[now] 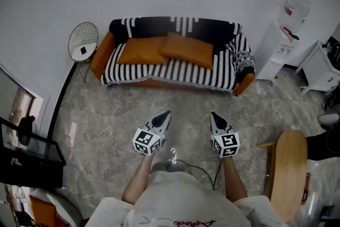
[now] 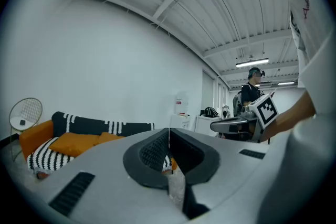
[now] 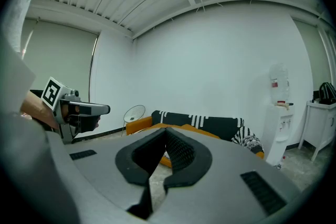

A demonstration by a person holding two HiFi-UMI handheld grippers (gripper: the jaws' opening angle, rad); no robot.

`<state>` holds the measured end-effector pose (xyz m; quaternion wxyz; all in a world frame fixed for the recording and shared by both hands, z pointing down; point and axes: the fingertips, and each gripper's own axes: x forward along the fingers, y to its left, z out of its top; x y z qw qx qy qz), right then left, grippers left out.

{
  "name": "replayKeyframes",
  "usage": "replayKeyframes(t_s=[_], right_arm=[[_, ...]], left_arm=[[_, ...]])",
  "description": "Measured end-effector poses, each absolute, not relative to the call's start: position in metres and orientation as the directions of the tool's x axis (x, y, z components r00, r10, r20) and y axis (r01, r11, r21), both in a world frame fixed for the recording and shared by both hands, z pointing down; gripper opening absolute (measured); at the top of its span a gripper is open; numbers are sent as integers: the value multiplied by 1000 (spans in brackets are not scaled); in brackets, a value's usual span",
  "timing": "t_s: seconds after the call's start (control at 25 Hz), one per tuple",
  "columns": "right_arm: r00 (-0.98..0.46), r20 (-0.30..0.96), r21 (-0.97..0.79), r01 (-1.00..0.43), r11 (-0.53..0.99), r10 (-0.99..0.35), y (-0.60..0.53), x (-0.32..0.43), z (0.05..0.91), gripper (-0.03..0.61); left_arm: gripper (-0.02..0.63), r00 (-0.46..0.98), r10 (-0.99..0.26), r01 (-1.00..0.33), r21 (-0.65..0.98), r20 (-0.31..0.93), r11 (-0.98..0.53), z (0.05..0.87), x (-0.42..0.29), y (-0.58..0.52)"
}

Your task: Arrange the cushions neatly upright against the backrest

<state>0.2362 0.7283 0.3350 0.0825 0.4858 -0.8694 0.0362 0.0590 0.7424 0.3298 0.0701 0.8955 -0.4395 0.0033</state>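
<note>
L gripper [image 1: 167, 114]: jaws pressed together, nothing between. R gripper [image 1: 213, 115]: same, jaws together, empty. Both over floor [image 1: 106, 114], well apart from sofa [image 1: 100, 56], tips toward it. Two orange cushions, left cushion [image 1: 142, 50] and right cushion [image 1: 187, 49], lie on seat over striped throw [image 1: 175, 73], not upright. Right one overlaps left at inner corner. Wire side table [image 1: 83, 40] just beside sofa's picture-left end. Water dispenser [image 1: 284, 34] near other end.

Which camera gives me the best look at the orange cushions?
Head view: both cushions lie on the sofa, fully visible. Left gripper view shows them small, edge-on; right gripper view shows only a sliver behind its fingers.
</note>
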Motion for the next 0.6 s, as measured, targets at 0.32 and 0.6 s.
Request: replayKeyframes(t_s=[0.32, 0.6], right_arm=[[-530, 197, 3, -841, 541, -825, 730, 246, 347, 29], [-527, 195, 1, -844, 537, -827, 713, 251, 350, 29]], left_arm=[[31, 610, -787, -790, 146, 91, -596, 347, 73, 745], [31, 626, -774, -778, 134, 93, -614, 347, 74, 726]])
